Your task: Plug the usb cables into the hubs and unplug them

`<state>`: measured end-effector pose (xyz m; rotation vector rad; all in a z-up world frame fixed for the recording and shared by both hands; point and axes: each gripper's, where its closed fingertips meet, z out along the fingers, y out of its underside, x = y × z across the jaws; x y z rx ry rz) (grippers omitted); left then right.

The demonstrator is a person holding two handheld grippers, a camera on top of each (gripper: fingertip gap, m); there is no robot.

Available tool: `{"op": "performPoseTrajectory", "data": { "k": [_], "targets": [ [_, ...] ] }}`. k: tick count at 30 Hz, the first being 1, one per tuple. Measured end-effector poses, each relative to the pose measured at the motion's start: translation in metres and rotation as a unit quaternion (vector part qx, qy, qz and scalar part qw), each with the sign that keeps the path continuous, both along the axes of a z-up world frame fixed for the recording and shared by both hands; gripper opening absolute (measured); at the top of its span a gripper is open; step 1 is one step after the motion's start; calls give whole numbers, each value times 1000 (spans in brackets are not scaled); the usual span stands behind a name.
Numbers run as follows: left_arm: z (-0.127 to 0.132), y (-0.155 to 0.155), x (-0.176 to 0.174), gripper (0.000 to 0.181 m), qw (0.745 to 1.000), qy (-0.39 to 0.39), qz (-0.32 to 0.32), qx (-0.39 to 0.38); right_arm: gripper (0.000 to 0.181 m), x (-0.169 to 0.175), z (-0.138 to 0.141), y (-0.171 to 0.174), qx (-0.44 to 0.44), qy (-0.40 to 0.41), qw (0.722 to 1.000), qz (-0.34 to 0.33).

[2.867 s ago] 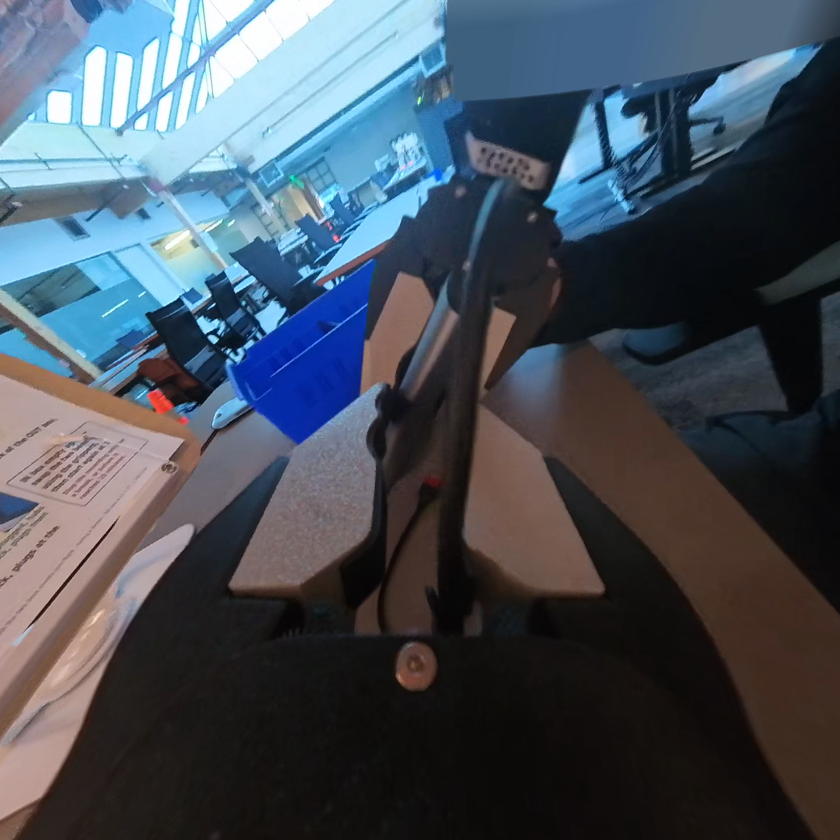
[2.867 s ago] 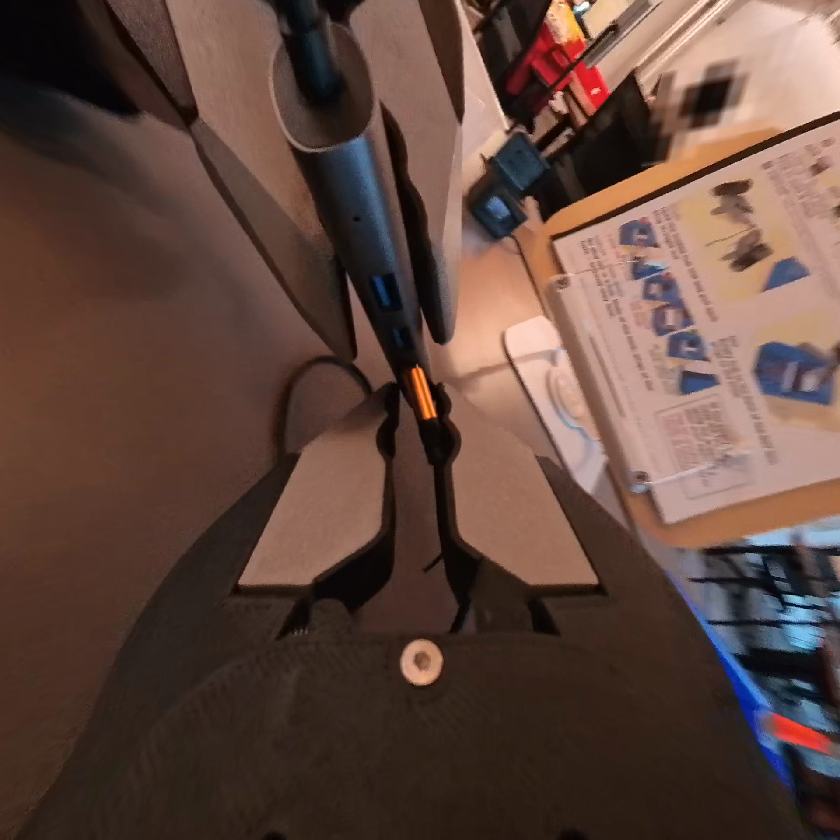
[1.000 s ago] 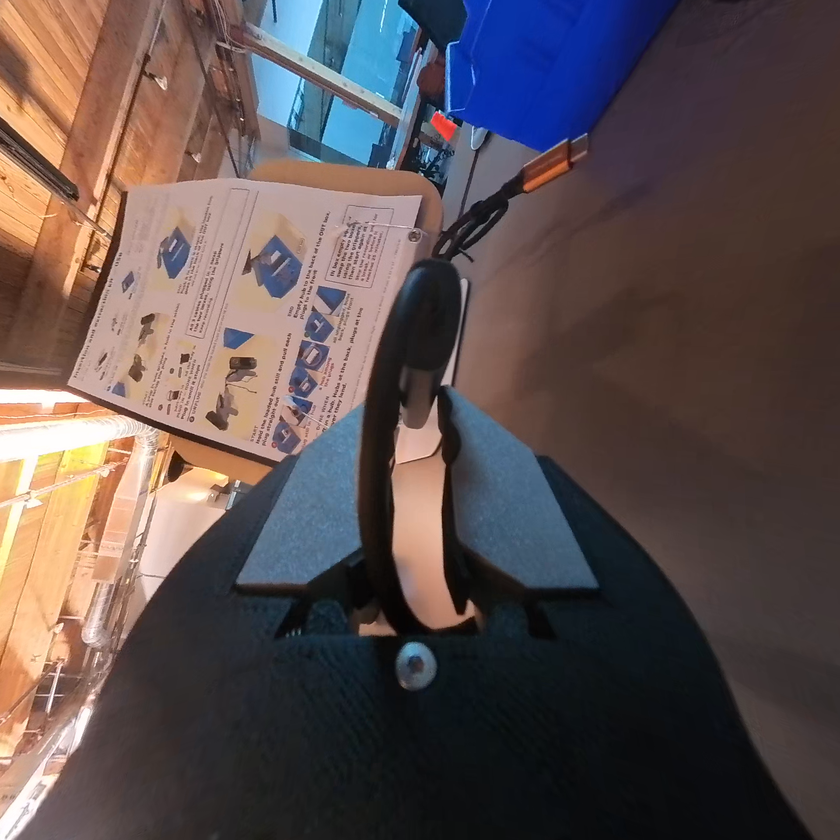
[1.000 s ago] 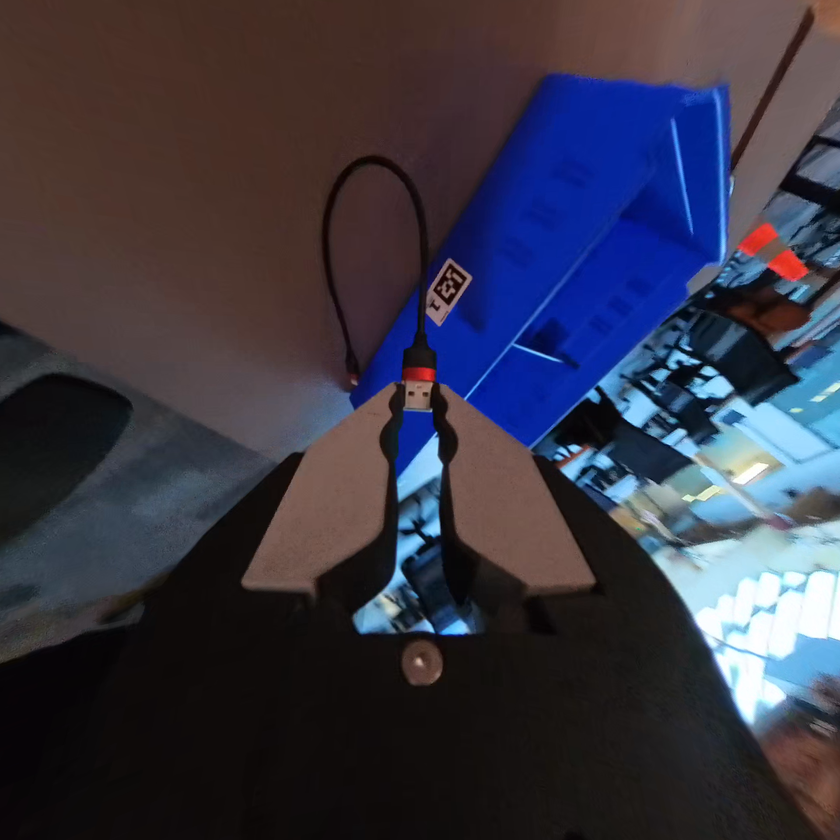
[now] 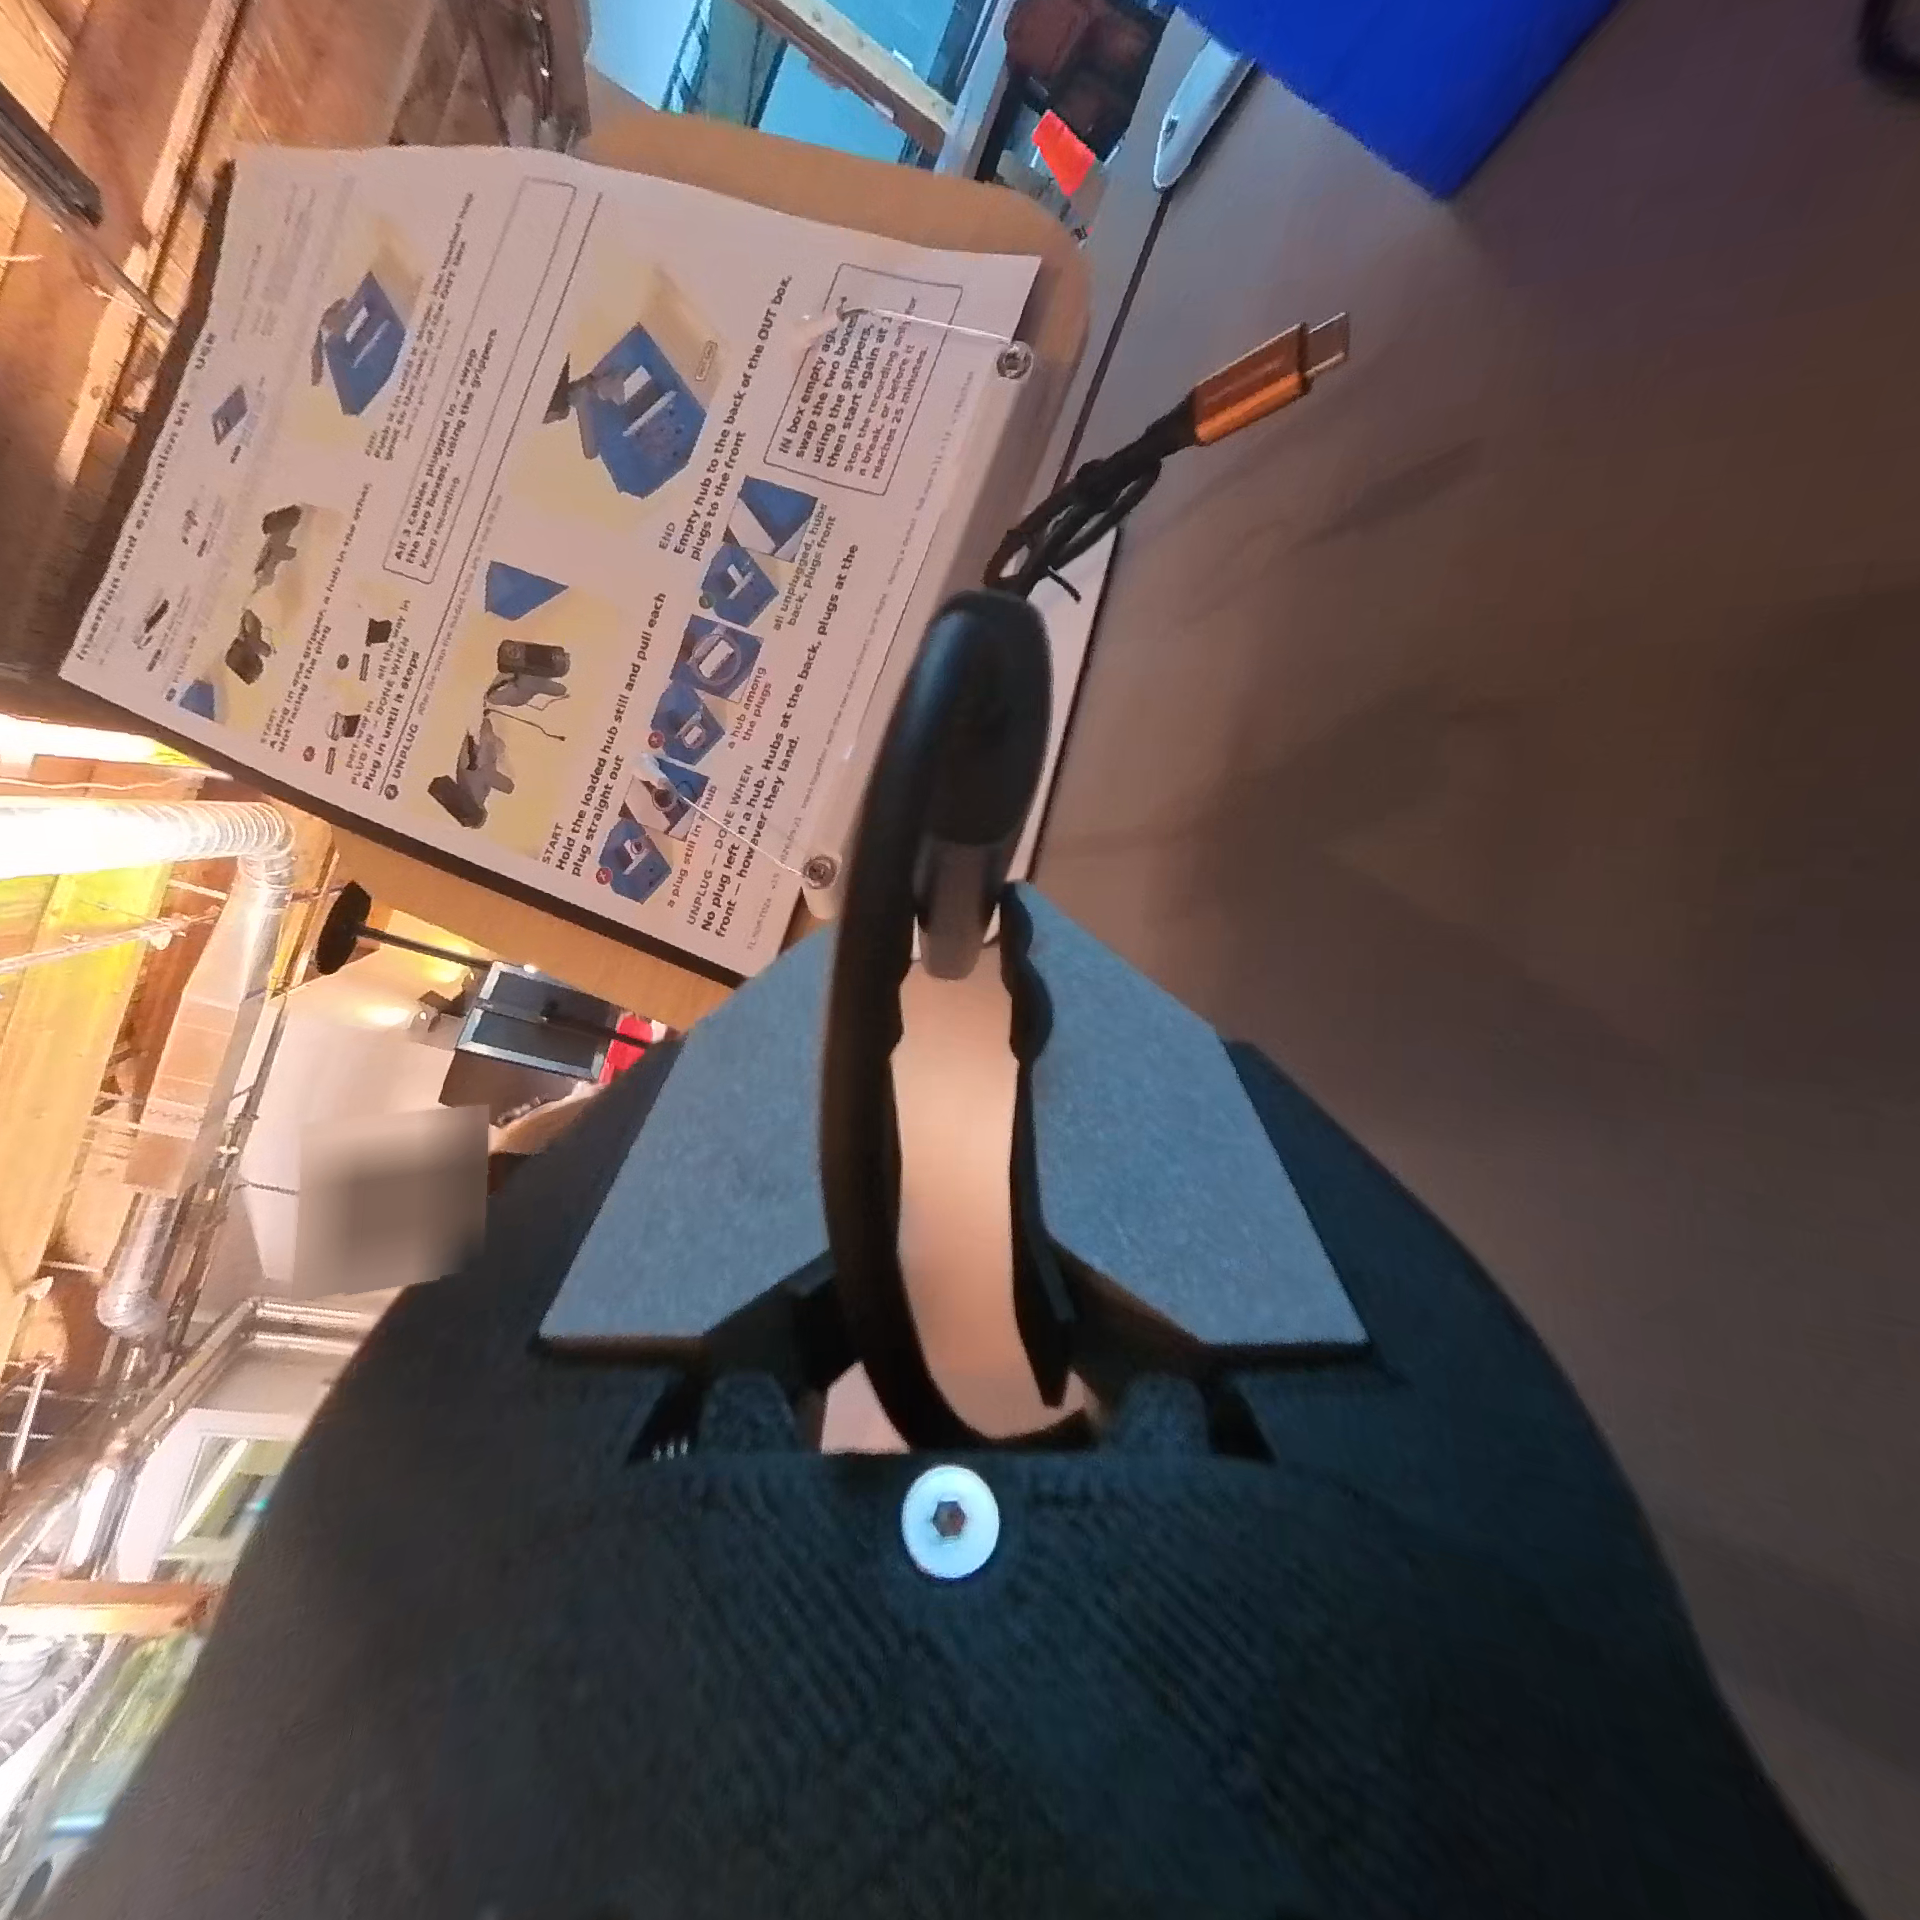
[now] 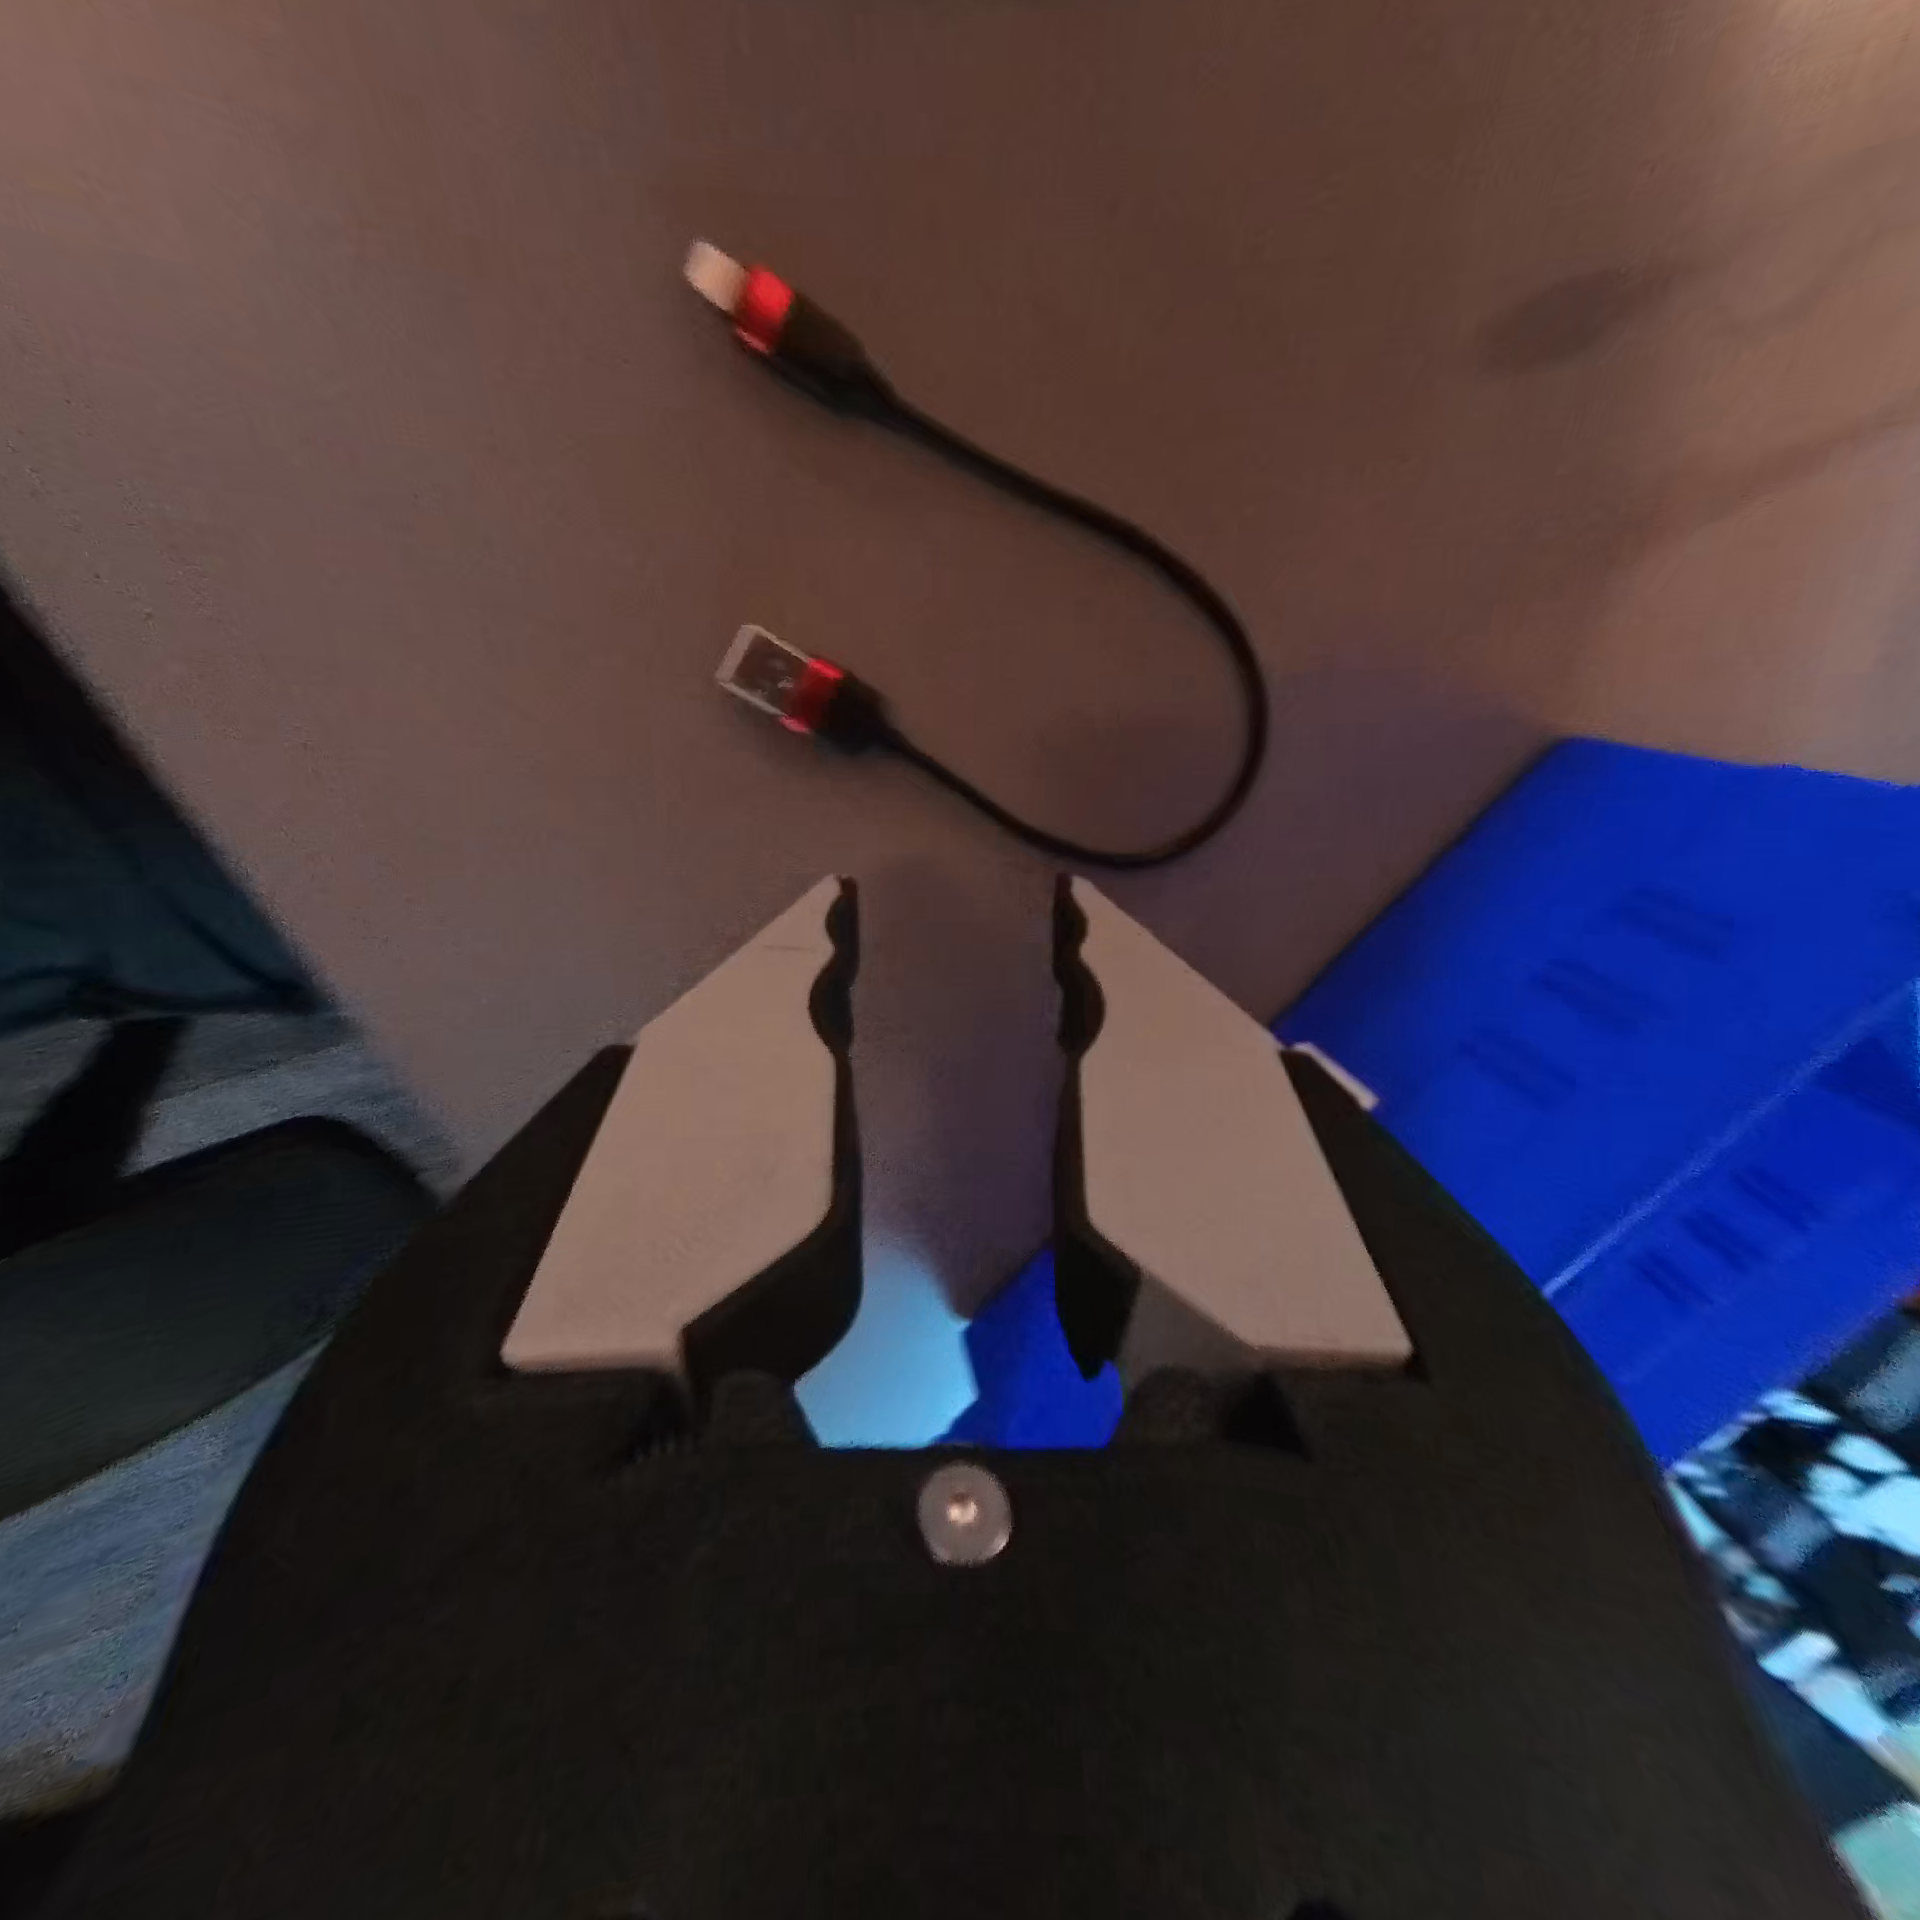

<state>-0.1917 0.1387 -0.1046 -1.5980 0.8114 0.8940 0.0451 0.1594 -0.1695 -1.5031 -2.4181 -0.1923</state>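
Note:
My left gripper (image 5: 935, 920) is shut on a grey USB hub (image 5: 954, 940), of which only the end shows between the fingers. The hub's thick black lead (image 5: 860, 1039) loops back over the left finger. A braided cable with an orange plug (image 5: 1252, 390) lies on the brown table (image 5: 1558, 935) beyond it. My right gripper (image 6: 954, 904) is open and empty. Just past its tips a short black cable (image 6: 1236, 675) with two red-collared plugs, the nearer one (image 6: 774, 686) and the farther one (image 6: 743, 296), lies curled on the table (image 6: 416, 416).
A blue bin (image 6: 1621, 1039) stands right of my right gripper and also shows in the left wrist view (image 5: 1558, 83). A clipboard with a printed instruction sheet (image 5: 520, 520) stands at the table's left. A dark chair (image 6: 156, 1247) is off the table's edge. About 25 centimeters separates my left fingertips from my right.
My right gripper has opened and let go of the red-collared plug; that cable now lies on the table. My left gripper still holds the hub, a little closer to the orange plug.

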Motion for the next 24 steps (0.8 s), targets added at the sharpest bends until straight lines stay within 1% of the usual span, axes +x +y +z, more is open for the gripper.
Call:
{"op": "performPoseTrajectory", "data": {
  "k": [2, 4, 5, 7, 8, 9, 11, 12, 13, 14, 16, 19, 20, 21, 24],
  "targets": [
    [3, -1, 7, 16, 1000, 5, -18, 8, 33, -6, -3, 7, 24, 26, 998, 56],
    [5, -2, 18, 16, 999, 10, -45, 13, 19, -14, -7, 2, 22, 57, 990, 123],
    [5, -3, 23, 15, 998, 16, -57, 14, 14, -17, -10, -2, 11, 66, 987, 145],
    [2, -3, 31, 15, 997, 28, -76, 12, 13, -19, -14, -11, -22, 77, 981, 175],
    [-1, -3, 33, 15, 996, 35, -80, 7, 17, -20, -16, -15, -43, 78, 980, 179],
    [-4, -3, 33, 15, 996, 40, -79, 2, 25, -19, -19, -18, -62, 76, 979, 177],
    [-7, -2, 30, 15, 996, 47, -70, -6, 29, -20, -24, -15, -75, 73, 979, 173],
    [-7, -2, 29, 15, 996, 49, -68, -8, 29, -20, -26, -13, -72, 73, 979, 177],
    [-8, -2, 29, 15, 996, 49, -68, -8, 19, -21, -28, -11, -71, 79, 978, 180],
    [-7, -2, 29, 15, 996, 48, -68, -7, 14, -23, -29, -11, -78, 84, 977, 182],
    [-2, -3, 33, 15, 996, 25, -83, 3, 10, -25, -30, -14, -101, 91, 975, 175],
    [19, -13, 47, 13, 989, -32, -136, 42, 10, -27, -30, -14, -108, 91, 977, 159],
    [26, -18, 54, 16, 984, -51, -160, 52, 9, -28, -29, -14, -103, 96, 978, 157],
    [31, -23, 61, 14, 978, -70, -187, 59, 1, -31, -28, -16, -97, 108, 977, 157],
    [37, -35, 84, 14, 953, -103, -279, 58, 0, -36, -18, -27, -113, 150, 971, 147]
  ]
}}
